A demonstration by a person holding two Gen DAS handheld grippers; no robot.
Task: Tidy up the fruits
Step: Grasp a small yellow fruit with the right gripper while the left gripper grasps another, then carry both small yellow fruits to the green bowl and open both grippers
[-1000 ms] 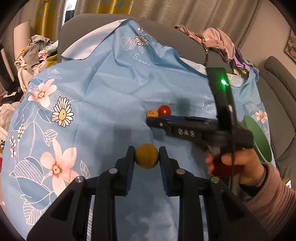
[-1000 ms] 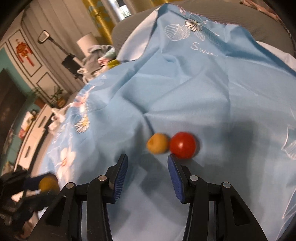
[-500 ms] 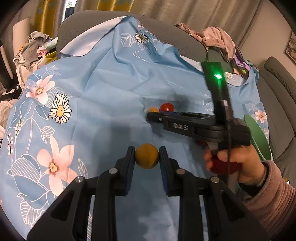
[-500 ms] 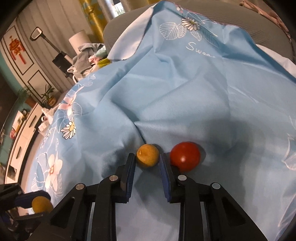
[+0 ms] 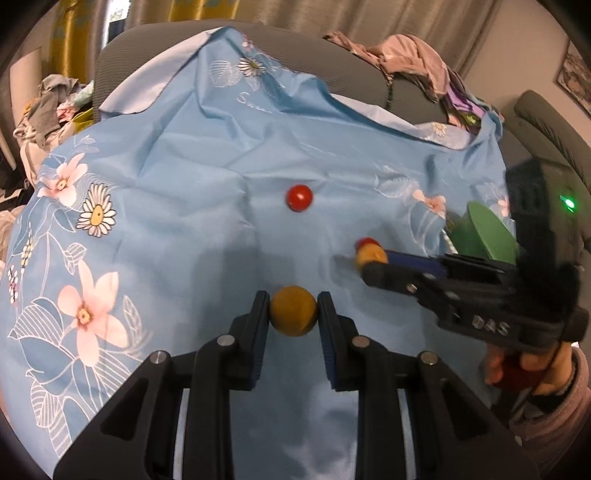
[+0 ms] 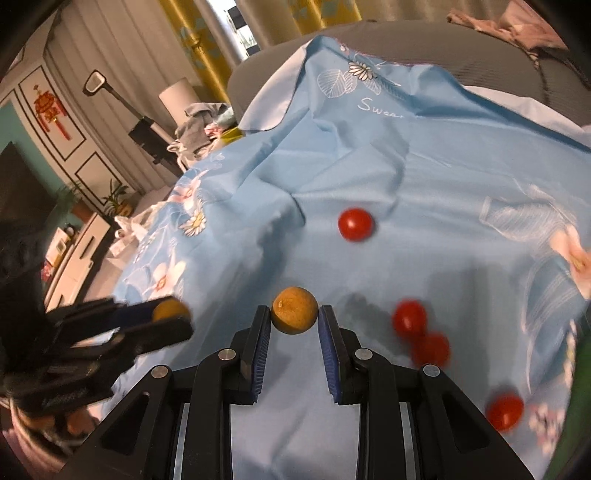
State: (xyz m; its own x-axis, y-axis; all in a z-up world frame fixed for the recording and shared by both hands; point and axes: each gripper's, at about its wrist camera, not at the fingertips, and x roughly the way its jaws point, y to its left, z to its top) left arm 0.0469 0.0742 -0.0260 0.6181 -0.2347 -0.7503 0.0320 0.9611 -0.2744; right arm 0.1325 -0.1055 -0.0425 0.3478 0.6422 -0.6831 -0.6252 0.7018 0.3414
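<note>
Both grippers are loaded. The left gripper (image 5: 293, 314) has its fingers clamped on a yellow-orange fruit (image 5: 293, 311), pinched across the middle so the round thing can't roll out, and carried clear of the cloth. The right gripper (image 6: 294, 319) likewise has its pads closed on a second orange fruit (image 6: 294, 311), held near the tips w/ most of the fruit showing above the pads. Probably a sort by colour, w/ the orange ones being gathered away from the red; that's a guess.

Red fruits lie loose on the cloth: a lone red fruit (image 6: 355, 224) at 12 o'clock of the right gripper, well apart from it, a touching red pair (image 6: 419, 334) at approx 3 o'clock, and one more red fruit (image 6: 504, 411) at 4-5 o'clock near the frame edge. In the left view the right gripper sits at 3 o'clock, blurred, w/ a green plate (image 5: 487, 232) just behind it at approx 2 o'clock, likely the drop-off spot, can't confirm.

The surface is a light-blue floral sheet (image 5: 177, 192), wrinkled and soft, so round fruit may roll into the folds. It's draped over a grey sofa (image 5: 147, 44). In the room: clothes heaped on the sofa back (image 5: 399, 51), yellow curtains (image 6: 321, 14), and a red hanging ornament (image 6: 50, 110) on the wall at 10 o'clock in the right view.
</note>
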